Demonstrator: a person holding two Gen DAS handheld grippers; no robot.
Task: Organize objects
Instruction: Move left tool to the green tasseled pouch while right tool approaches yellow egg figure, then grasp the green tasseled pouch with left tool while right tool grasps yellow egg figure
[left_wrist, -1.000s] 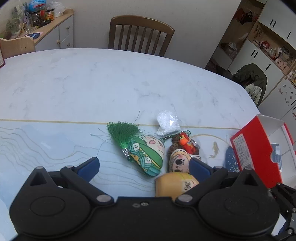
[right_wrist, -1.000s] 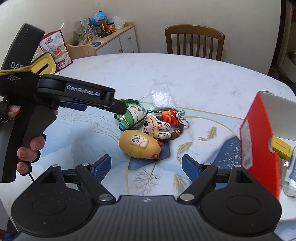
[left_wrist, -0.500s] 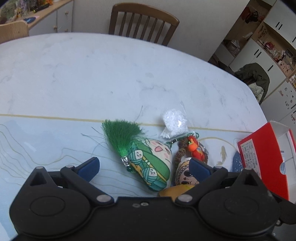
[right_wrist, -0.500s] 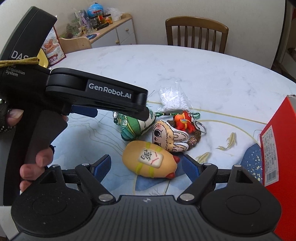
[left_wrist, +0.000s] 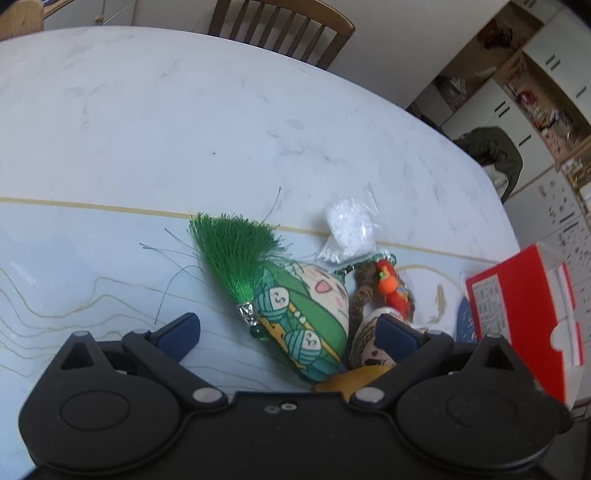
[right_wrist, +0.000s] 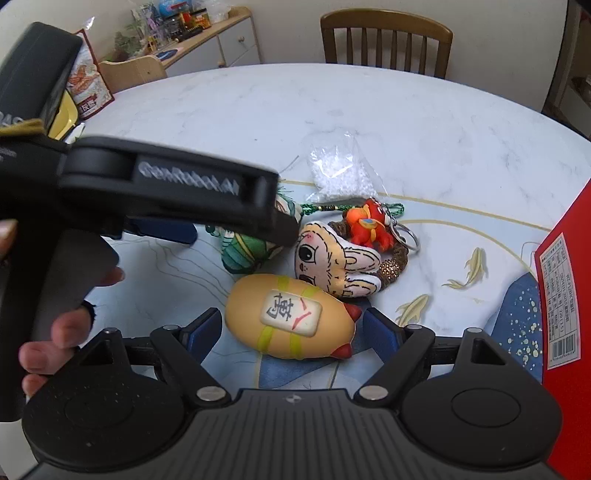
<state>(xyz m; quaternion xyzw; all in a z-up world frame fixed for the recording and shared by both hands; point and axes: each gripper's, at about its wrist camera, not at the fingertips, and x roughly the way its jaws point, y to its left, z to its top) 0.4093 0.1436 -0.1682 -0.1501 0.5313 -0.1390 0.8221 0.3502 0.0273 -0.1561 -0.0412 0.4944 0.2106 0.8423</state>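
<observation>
Two hand-held grippers are hanging wide open, gripping nothing: left hand-held gripper (left_wrist: 288, 326) straddling the green tassel plush (left_wrist: 310, 314), right hand-held gripper (right_wrist: 293, 326) straddling the yellow plush (right_wrist: 291, 319). Both plushes are lying on the desk (left_wrist: 184, 122), red box (left_wrist: 517, 310) at right.

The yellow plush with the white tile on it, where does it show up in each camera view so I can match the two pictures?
Left wrist view: only a sliver of the yellow plush shows at bottom centre, behind the left gripper, below the green tassel charm.
Right wrist view: the yellow plush lies in full at lower centre, between the open jaws of the right gripper.
Shared landmark: the bag of white beads.
</observation>
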